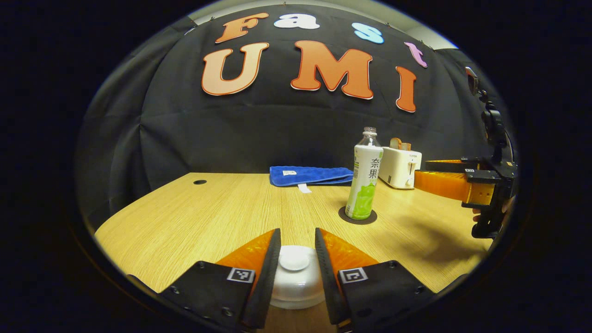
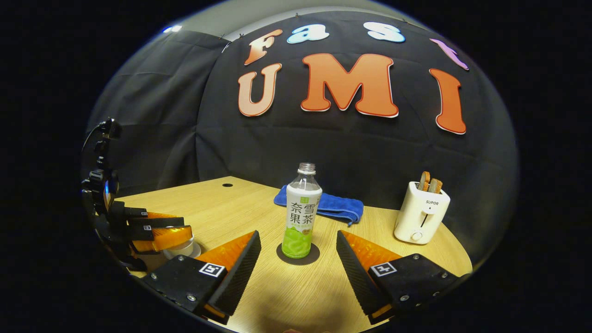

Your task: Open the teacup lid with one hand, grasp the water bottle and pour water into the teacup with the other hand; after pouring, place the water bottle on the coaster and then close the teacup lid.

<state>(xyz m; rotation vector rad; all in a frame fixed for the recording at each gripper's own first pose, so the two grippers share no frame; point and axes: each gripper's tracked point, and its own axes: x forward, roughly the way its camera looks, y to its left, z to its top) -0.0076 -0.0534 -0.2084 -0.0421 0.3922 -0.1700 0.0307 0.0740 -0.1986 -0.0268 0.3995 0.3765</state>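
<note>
Two grippers are busy. At the bottom of its view, the left gripper [image 1: 298, 259] has narrow fingers beside the lid [image 1: 295, 261] on the cup [image 1: 296, 289] (I cannot tell if they touch). The right gripper [image 2: 298, 263], fingers wide, faces the bottle [image 2: 301, 212] on its coaster [image 2: 298, 255], mid-frame. Next, I think: lift the lid.

The left hand-held gripper [image 1: 298, 247] sits low, fingers narrowly parted on either side of the lid [image 1: 294, 260]. The right hand-held gripper [image 2: 299, 259] is level, its fingers spread wide, holding nothing.
</note>
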